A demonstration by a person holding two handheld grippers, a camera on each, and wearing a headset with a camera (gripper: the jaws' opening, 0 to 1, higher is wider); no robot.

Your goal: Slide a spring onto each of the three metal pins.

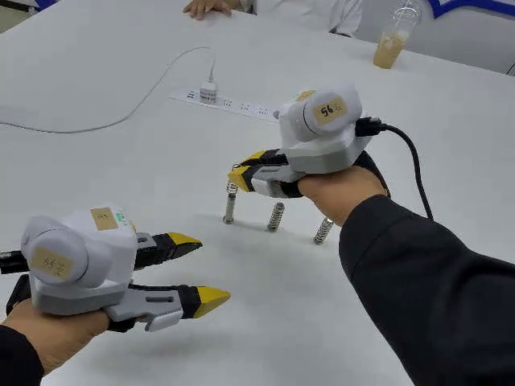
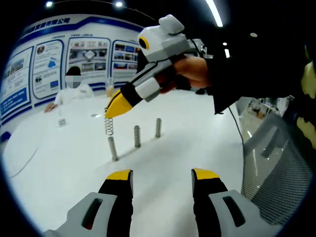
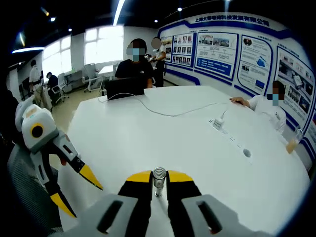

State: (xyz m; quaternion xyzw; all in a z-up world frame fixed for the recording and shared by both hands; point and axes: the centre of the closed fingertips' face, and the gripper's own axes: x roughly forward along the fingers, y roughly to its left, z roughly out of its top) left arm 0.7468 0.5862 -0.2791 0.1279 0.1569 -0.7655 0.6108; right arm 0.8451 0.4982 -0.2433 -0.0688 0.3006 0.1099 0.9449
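Right gripper point(image 1: 239, 178) is up over the row of pins, its fingers pinched shut on a spring point(image 3: 159, 174). Its own view shows the coil standing upright between the yellow tips. In the left gripper view that spring hangs straight down from the tip, its lower end right at the top of the bare pin point(image 2: 113, 149). Whether it has started over the pin is too close to call.

The bare pin stands at the left end of the row in the head view. The middle pin point(image 1: 276, 216) and the end pin point(image 1: 323, 231) each wear a spring coiled around them, and both lean slightly. All three stand on the white bench point(image 1: 96, 185), near one another in a short line.

Left gripper point(image 1: 215, 268) hovers low at the near left, well apart from the pins. Its fingers are spread wide with nothing between them, pointing toward the row.

Beyond the pins a power strip point(image 1: 233, 104) lies on the bench with a white cable point(image 1: 145, 100) curving away to the left. A drink cup point(image 1: 394, 40) stands at the far edge, and a person's hand point(image 1: 205, 8) rests on the bench at the far side.
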